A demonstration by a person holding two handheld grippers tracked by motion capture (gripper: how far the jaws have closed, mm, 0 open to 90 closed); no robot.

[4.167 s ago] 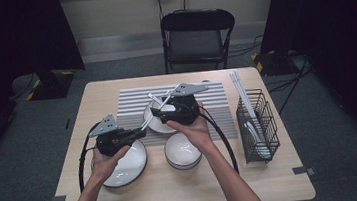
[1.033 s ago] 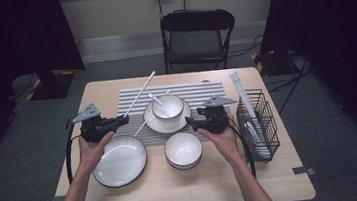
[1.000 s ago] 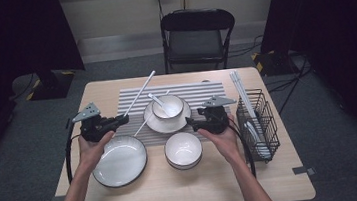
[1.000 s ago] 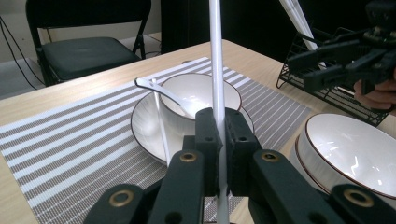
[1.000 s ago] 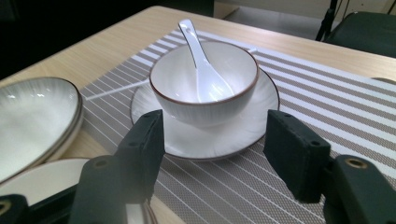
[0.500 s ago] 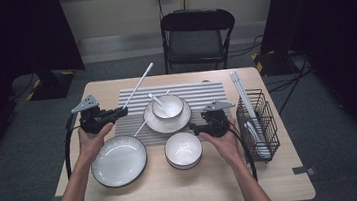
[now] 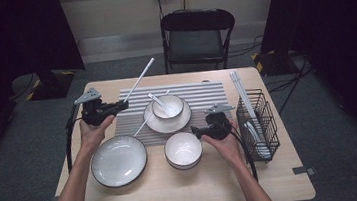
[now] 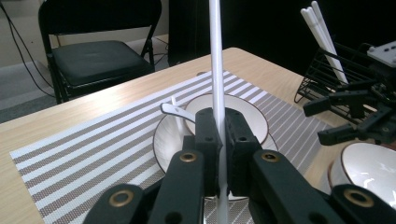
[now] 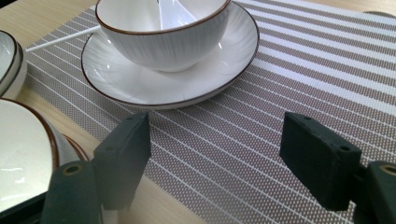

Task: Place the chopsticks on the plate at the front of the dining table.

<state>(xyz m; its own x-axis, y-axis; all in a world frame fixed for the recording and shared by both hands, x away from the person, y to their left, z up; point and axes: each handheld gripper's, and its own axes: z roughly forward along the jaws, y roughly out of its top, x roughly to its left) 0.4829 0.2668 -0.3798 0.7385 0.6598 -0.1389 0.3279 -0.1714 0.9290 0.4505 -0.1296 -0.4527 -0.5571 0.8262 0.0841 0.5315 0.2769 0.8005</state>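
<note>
While the left gripper (image 7: 112, 107) hangs over the left end of the striped placemat (image 7: 205, 90), my eye goes to the white chopstick (image 7: 140, 77) it carries: a long, thin, smooth rod, plain white, slanting up and away toward the far side of the table (image 7: 274, 171). From the left gripper view that chopstick (image 8: 216, 56) runs straight up between the two black pads (image 8: 207, 135), which are pressed tight onto it, and a short tail of it pokes out below the grip. So that tool is clamped, pinching the stick well clear of the mat.

Over to the right gripper (image 7: 196, 132) now, low at the near edge of the placemat, just right of the small empty bowl (image 7: 183, 148). Its jaws have just been opening, and in the right gripper view they stand spread wide with bare mat (image 9: 219, 140) between them and nothing in the gap. Just beyond sits the bowl on a saucer (image 9: 168, 79), a white spoon (image 7: 157, 101) lying in it.

A second chopstick (image 7: 142, 126) lies flat on the mat by the saucer. More white sticks stand in the wire basket (image 7: 264, 121) at the right.
</note>
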